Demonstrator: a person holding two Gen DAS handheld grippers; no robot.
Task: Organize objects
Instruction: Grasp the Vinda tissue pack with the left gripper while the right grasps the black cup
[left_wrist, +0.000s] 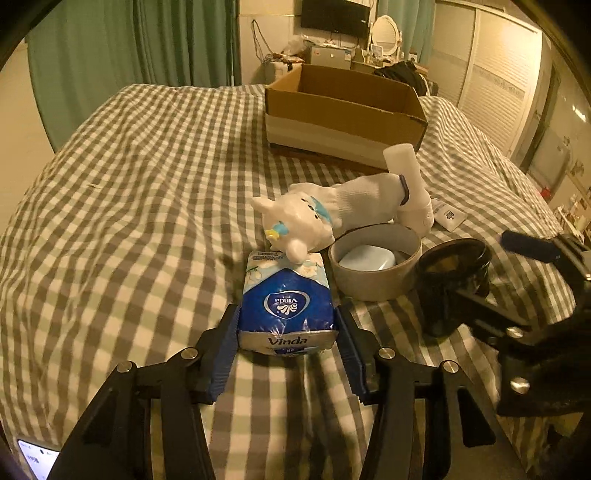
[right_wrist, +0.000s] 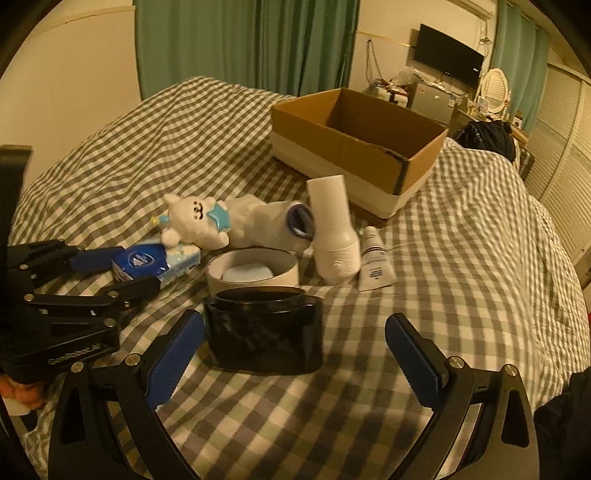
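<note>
The Vinda tissue pack (left_wrist: 287, 306) lies on the checked bedspread (left_wrist: 147, 192), near end between my left gripper (left_wrist: 287, 332) pads, which press its two sides: I have it pinched. The far end sits under the white plush bear (left_wrist: 295, 221), whose paw rests on the pack's top corner. Just right of the pack stands a grey cardboard ring (left_wrist: 373, 273) with a pale blue case (left_wrist: 367, 258) inside, and beyond that a white sock (left_wrist: 369, 199) and a white bottle (left_wrist: 406, 184) leaning together. The open cardboard box (left_wrist: 343, 110) waits farther back, well apart from the pile.

To do this lift well, I judge I should draw the pack back toward me and slightly up, so the bear slides off and does not tumble into the ring. The pack is soft film, so a firm squeeze will dent it; I want just enough grip to stop it sagging out.

My right gripper (right_wrist: 295, 354) stands wide, its blue pads either side of the glossy black holder (right_wrist: 264, 332); the left pad is close to it, the right pad well clear, neither touching that I can tell. It needs centring before closing. Both tools point forward and low across the bed, left beside right, the left angled in toward the pile.
</note>
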